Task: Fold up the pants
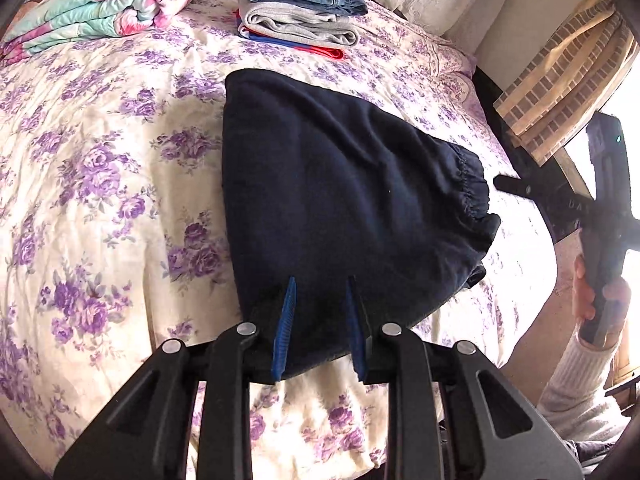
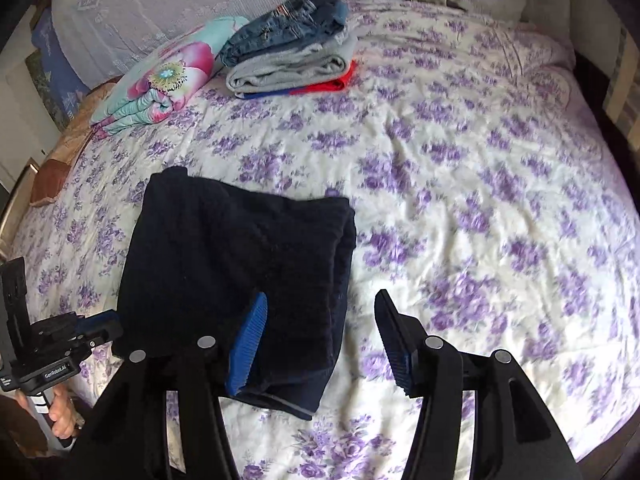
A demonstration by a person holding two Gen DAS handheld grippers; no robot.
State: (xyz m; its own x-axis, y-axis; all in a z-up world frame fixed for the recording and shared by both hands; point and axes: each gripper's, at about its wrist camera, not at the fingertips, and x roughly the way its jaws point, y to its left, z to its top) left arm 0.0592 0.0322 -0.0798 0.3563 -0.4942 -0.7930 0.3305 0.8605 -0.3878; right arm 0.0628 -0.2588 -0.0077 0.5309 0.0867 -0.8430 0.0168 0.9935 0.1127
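A: Pants [image 1: 340, 200], dark navy, lie folded on the flowered bedspread [image 1: 100, 160], near the edge closest to the person. From the left wrist view the gathered elastic waistband [image 1: 472, 188] sits at about three o'clock of the bundle.

B: And from the right wrist view?

A: The same pants [image 2: 240, 256] look like a squarish folded block, with a hem showing a pale stitched line at its six o'clock corner.

B: How does the left gripper [image 1: 320, 320] stand?

A: Narrow, with its blue pads [image 1: 286, 328] over the near edge of the pants and dark cloth filling the gap between them. I cannot tell whether they actually pinch the cloth.

B: The right gripper [image 2: 320, 336]?

A: Its jaws are apart with nothing held. One blue pad [image 2: 248, 348] is over the pants' near right part, the other finger [image 2: 394, 340] over bare bedspread [image 2: 480, 200] at about three o'clock of the pants.

B: What else is on the bed?

A: At twelve o'clock, well apart from the pants, a stack of folded clothes [image 1: 304, 4]: jeans on top, grey under them, red and blue at the bottom. Just beside it, at its nine o'clock, a folded floral blanket [image 1: 108, 4]. At the left view's right edge a hand [image 1: 596, 292] in a pale knit sleeve holds the other gripper's handle.
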